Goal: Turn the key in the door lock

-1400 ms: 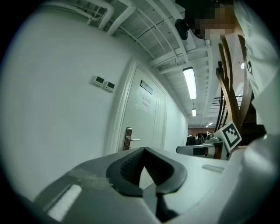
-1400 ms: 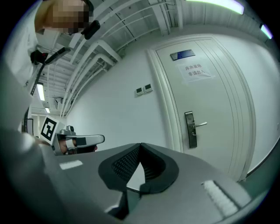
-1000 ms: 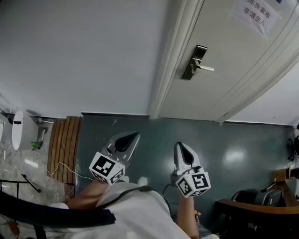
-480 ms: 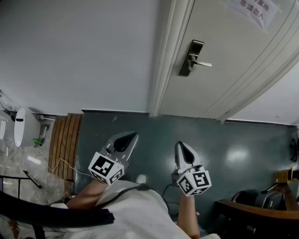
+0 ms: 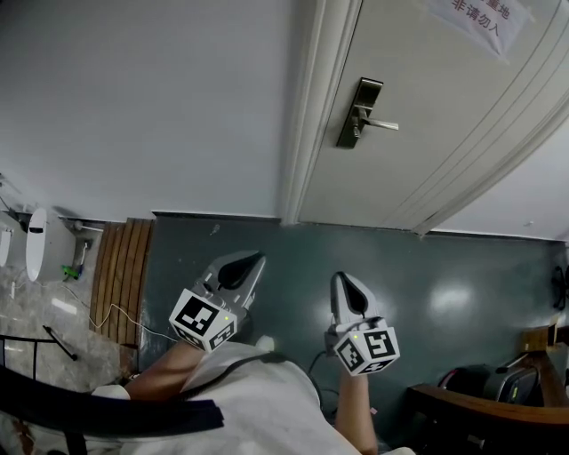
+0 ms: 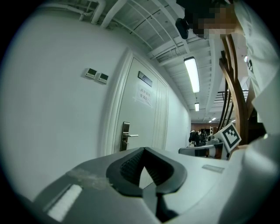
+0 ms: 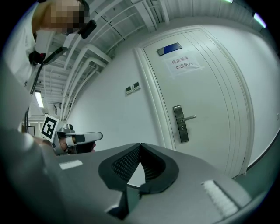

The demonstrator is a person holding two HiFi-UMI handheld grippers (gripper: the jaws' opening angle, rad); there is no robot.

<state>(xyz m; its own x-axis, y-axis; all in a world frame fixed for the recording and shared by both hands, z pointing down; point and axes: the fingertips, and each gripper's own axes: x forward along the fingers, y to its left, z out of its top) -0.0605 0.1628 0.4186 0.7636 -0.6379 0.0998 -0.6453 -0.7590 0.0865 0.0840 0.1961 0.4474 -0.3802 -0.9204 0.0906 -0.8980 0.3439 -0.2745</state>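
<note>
Jaws pressed together on nothing, the left gripper (image 5: pixel 256 259) and the right gripper (image 5: pixel 342 277) hang side by side over a dark green floor (image 5: pixel 293 249), both pointing toward a white door (image 5: pixel 444 133). Its metal lock plate (image 5: pixel 358 113), lever handle (image 5: pixel 382 125) jutting right, sits well ahead of and above both gripper tips, closer to the right gripper. A paper notice (image 5: pixel 480 19) hangs higher still.
</note>
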